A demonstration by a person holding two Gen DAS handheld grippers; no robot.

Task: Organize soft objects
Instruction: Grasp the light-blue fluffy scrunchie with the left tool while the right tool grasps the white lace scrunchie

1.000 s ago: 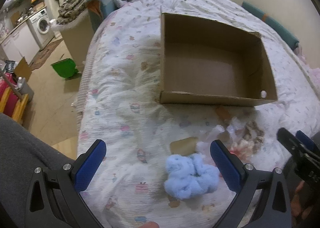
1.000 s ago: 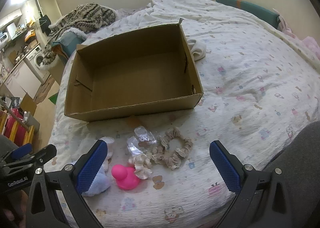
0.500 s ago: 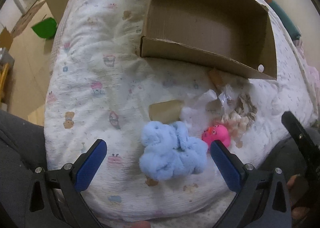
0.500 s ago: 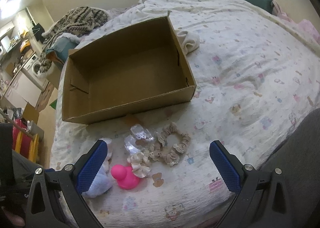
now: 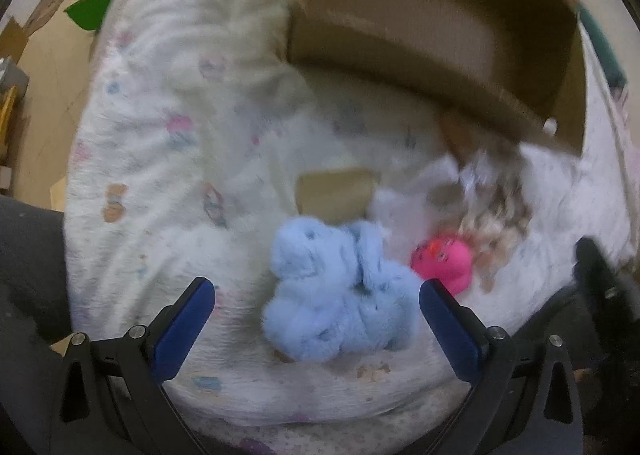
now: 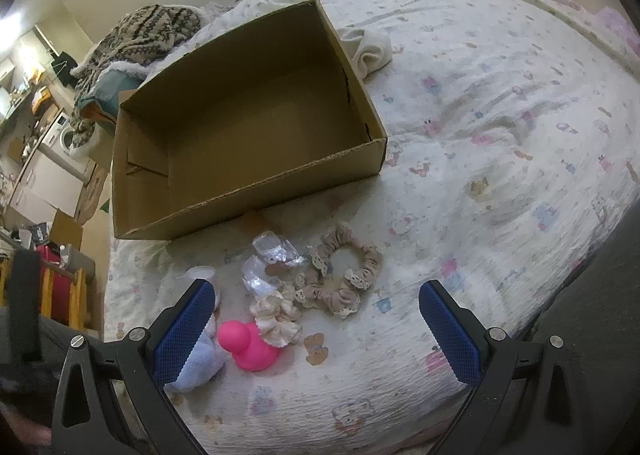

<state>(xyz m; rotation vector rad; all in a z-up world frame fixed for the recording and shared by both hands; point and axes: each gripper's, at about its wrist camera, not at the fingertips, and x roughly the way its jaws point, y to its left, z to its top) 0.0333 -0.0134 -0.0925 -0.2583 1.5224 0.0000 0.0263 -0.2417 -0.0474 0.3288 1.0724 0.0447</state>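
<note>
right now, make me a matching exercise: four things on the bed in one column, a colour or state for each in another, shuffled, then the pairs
Things:
1. plush toy
2. rubber duck
3. cardboard box
4. scrunchie

Colours or states:
A. beige with lace trim
B. open-topped, nothing inside
C. fluffy light blue
D. bright pink

Pairs: 1-C, 2-D, 3-B, 4-A
</note>
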